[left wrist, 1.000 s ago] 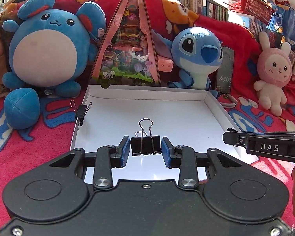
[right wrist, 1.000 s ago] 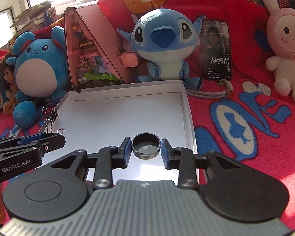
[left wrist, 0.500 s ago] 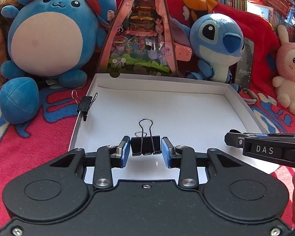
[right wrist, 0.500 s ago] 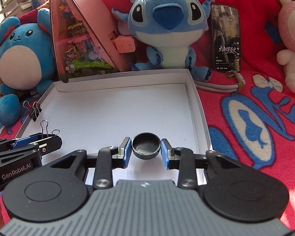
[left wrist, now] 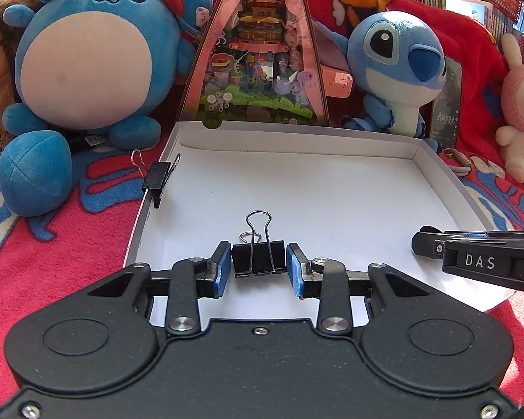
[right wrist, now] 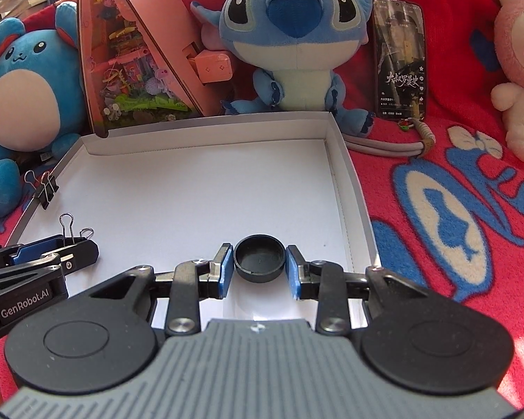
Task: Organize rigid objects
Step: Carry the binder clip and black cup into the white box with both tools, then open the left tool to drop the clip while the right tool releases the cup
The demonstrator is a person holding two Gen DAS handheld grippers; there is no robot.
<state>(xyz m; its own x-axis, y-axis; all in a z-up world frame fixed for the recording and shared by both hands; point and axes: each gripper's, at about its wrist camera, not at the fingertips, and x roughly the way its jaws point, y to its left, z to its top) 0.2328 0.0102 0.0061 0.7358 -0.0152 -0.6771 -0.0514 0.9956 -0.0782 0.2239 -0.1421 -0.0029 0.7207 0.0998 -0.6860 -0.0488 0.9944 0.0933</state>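
Left gripper point(left wrist: 258, 265) jaws grip a binder clip point(left wrist: 258, 257) over the white box point(left wrist: 332, 188). Right gripper point(right wrist: 259, 267) jaws grip a black cap point(right wrist: 259, 257), seen only in right view. Second clip point(left wrist: 156, 178) sits on box's left wall.

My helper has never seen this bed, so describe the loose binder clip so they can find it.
Find the shallow white cardboard box on the red blanket. On its left wall, nearest the round blue plush, sits a small black binder clip. Unlike the other clip, no tongs hold it.
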